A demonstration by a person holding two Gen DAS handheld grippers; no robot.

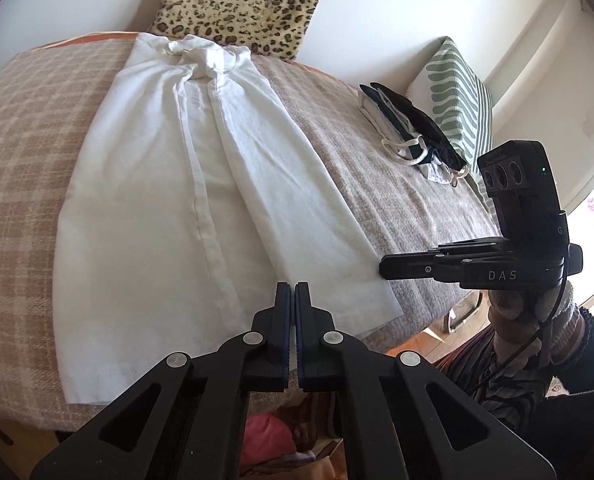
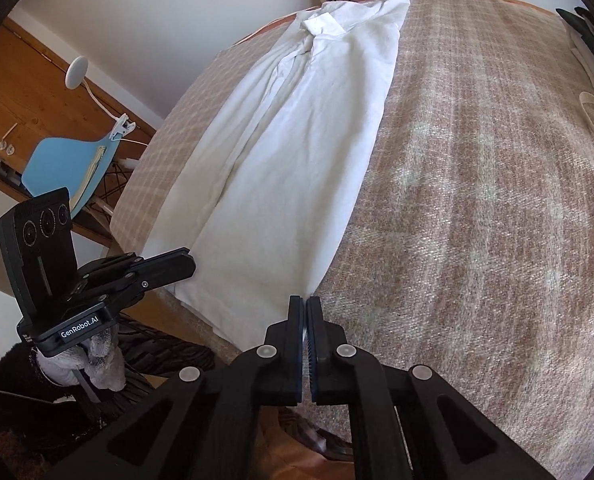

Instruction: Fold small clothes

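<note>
A white collared shirt (image 1: 201, 184) lies lengthwise on the plaid bed blanket (image 1: 21, 128), its sides folded inward and its collar at the far end. It also shows in the right wrist view (image 2: 297, 152). My left gripper (image 1: 295, 292) is shut and empty, just above the shirt's near hem. It shows in the right wrist view (image 2: 177, 264) beside the hem's left corner. My right gripper (image 2: 306, 306) is shut with nothing clearly between the pads, at the hem's right corner. It shows in the left wrist view (image 1: 389, 266) to the right of the shirt.
A leopard-print cushion (image 1: 241, 4) leans on the wall behind the collar. A pile of folded dark and white clothes (image 1: 409, 132) lies at the right of the bed, by a green-patterned pillow (image 1: 457, 96). A blue chair (image 2: 69, 164) and wooden desk stand left of the bed.
</note>
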